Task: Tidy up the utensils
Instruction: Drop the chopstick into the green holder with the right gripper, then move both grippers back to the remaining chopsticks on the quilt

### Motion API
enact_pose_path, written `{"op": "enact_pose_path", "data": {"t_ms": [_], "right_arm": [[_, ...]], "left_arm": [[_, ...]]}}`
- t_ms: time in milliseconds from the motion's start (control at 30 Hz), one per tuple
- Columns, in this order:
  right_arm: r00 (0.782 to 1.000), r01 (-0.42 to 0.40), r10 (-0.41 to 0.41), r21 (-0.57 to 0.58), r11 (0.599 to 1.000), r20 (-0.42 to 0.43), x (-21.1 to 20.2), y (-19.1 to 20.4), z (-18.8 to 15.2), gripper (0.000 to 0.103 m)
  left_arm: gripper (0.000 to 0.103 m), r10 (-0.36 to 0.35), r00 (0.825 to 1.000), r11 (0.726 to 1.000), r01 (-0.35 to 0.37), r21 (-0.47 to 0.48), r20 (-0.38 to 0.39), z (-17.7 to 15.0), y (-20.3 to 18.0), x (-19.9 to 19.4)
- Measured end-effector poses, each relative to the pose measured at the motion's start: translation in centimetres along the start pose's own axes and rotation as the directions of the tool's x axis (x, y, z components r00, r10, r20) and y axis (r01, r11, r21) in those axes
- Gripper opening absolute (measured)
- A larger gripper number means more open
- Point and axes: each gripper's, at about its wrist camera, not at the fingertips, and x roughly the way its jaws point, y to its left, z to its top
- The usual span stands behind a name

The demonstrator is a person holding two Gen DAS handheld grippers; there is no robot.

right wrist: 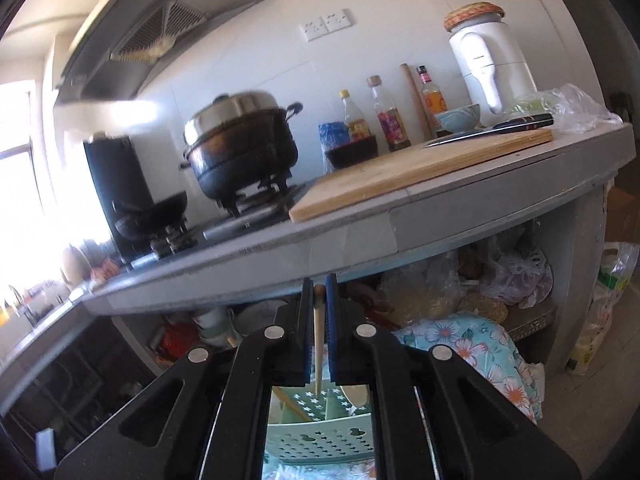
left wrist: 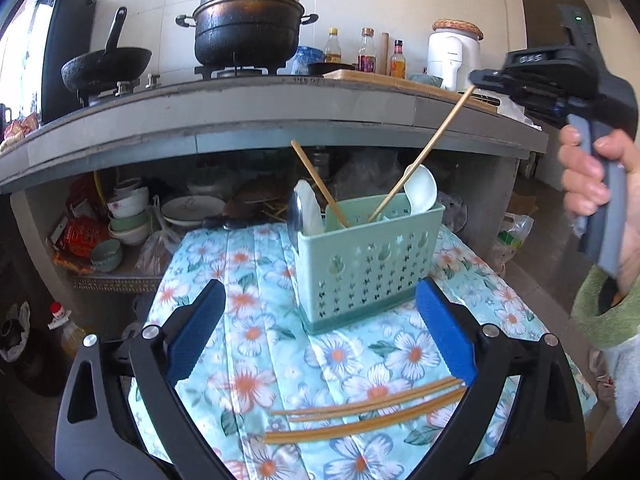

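Note:
A mint green utensil basket (left wrist: 368, 264) stands on the floral cloth. It holds one chopstick (left wrist: 318, 182), two white spoons (left wrist: 420, 190) and a metal spoon. My right gripper (left wrist: 478, 80) is shut on the top of a chopstick (left wrist: 420, 156) whose lower end is inside the basket. In the right wrist view the chopstick (right wrist: 319, 336) runs between the closed pads down to the basket (right wrist: 320, 440). My left gripper (left wrist: 320, 328) is open and empty, in front of the basket. Several chopsticks (left wrist: 368, 412) lie on the cloth between its fingers.
The small table with the floral cloth (left wrist: 248, 320) stands in front of a grey kitchen counter (left wrist: 280, 108). The counter bears a black pot (left wrist: 248, 28), a wok, bottles, a cutting board (right wrist: 420, 164) with a knife, and a white jug. Bowls and bags fill the shelf below.

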Motion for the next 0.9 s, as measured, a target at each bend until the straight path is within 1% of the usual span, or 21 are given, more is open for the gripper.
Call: {"op": "enact_pose_path", "data": {"t_ms": [33, 67, 133, 167, 200, 233, 267, 433, 500, 600, 667, 800, 900], "right_arm": [[1.0, 0.006, -0.007, -0.032, 0.999, -0.024, 0.8, 0.5, -0.7, 0.007], [0.998, -0.008, 0.005, -0.054, 0.998, -0.063, 1.5, 0.9, -1.2, 0.007], [0.995, -0.023, 0.017, -0.063, 0.998, -0.098, 2.1, 1.0, -2.0, 0.008], [0.994, -0.026, 0.019, -0.062, 0.998, -0.105, 2.0, 0.9, -2.1, 0.01], [0.994, -0.029, 0.023, -0.055, 0.998, -0.105, 1.8, 0.9, -2.1, 0.014], [0.995, -0.037, 0.034, -0.035, 0.999, -0.093, 1.3, 0.5, -2.0, 0.025], [0.996, -0.048, 0.047, -0.016, 0.999, -0.078, 0.7, 0.1, -1.7, 0.032], [0.998, -0.06, 0.061, 0.027, 0.998, -0.022, -2.8, -1.3, -0.8, 0.04], [0.998, -0.055, 0.055, 0.04, 0.998, -0.004, -4.3, -1.9, -0.7, 0.041], [0.999, -0.047, 0.047, 0.068, 0.997, 0.003, -6.5, -3.0, -1.0, 0.048], [1.0, -0.027, 0.027, 0.084, 0.996, -0.004, -7.8, -3.8, -2.0, 0.056], [0.997, 0.033, -0.026, 0.094, 0.995, -0.075, -8.6, -5.1, -4.8, 0.064], [0.981, 0.089, -0.068, 0.112, 0.99, -0.183, -7.8, -6.1, -7.9, 0.067]], "left_arm": [[0.092, 0.0, 1.0, 1.0, 0.0, -0.004, -0.004, -0.2, 0.0, -0.1], [0.092, 0.001, 1.0, 1.0, -0.001, -0.007, -0.005, -0.3, 0.0, -0.1], [0.093, -0.002, 1.0, 1.0, 0.002, -0.013, -0.008, -0.6, 0.0, -0.1], [0.093, -0.004, 1.0, 1.0, 0.004, -0.015, -0.012, -0.7, 0.0, -0.1], [0.093, -0.006, 1.0, 1.0, 0.006, -0.015, -0.014, -0.7, 0.0, -0.1], [0.093, -0.009, 1.0, 1.0, 0.009, -0.015, -0.015, -0.8, -0.1, -0.1], [0.093, -0.012, 1.0, 1.0, 0.011, -0.015, -0.016, -0.8, -0.1, 0.0], [0.093, -0.023, 1.0, 1.0, 0.023, -0.011, -0.014, -0.6, -0.3, 0.1], [0.093, -0.028, 1.0, 1.0, 0.028, -0.015, -0.015, -0.7, -0.3, 0.2], [0.094, -0.039, 0.999, 0.999, 0.038, -0.021, -0.026, -0.7, -0.4, 0.3], [0.094, -0.046, 0.998, 0.999, 0.046, -0.021, -0.034, -0.9, -0.5, 0.4], [0.095, -0.052, 0.997, 0.999, 0.052, -0.012, -0.048, -1.1, -0.9, 0.7], [0.095, -0.053, 0.997, 0.999, 0.053, 0.007, -0.061, -1.5, -1.3, 0.9]]}}
